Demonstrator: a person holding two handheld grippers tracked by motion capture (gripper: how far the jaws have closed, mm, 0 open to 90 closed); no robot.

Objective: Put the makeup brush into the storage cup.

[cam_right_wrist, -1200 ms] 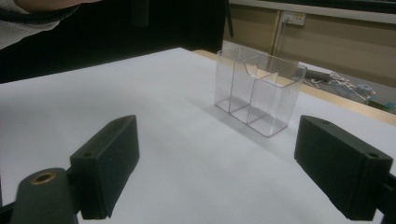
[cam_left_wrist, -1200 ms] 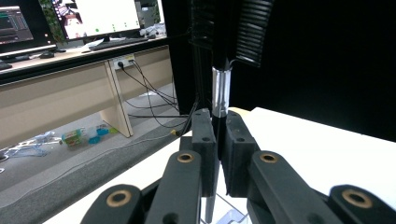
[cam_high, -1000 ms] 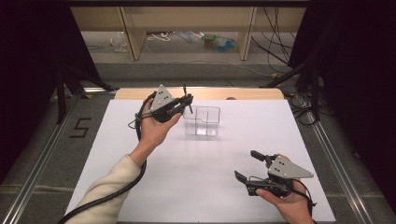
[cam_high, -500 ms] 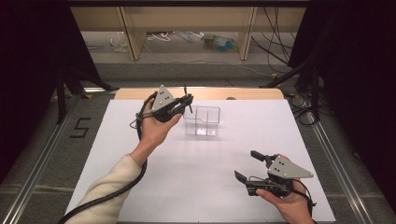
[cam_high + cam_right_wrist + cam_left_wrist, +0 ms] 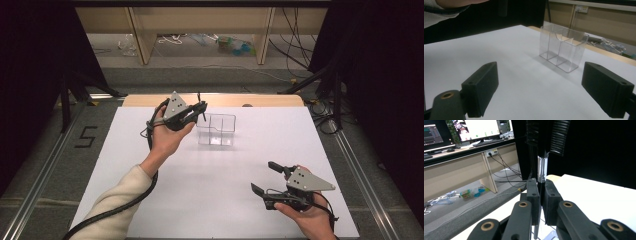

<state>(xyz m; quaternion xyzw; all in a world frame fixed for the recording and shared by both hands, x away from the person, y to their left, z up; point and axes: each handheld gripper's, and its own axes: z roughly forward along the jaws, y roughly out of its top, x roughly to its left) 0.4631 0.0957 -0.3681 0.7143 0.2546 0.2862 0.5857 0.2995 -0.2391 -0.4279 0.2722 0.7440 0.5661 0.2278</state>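
At the far middle of the white table [image 5: 200,200], a clear plastic organiser [image 5: 216,129] stands upright, its inside split by see-through walls into several compartments, all of them empty as far as I can tell. The left gripper [image 5: 199,111] hangs just beside its left edge, clenched on a slim dark brush [image 5: 541,170]; in the left gripper view the pads pinch its black shaft below a silver ferrule, with the bristle end pointing up. The step in hand looks like carrying the brush to the organiser. I judge the next move calls for shifting over a compartment, tipping the shaft upright and lowering it in before letting go. The right gripper [image 5: 263,177] rests near the table's front edge, jaws spread wide with nothing between them
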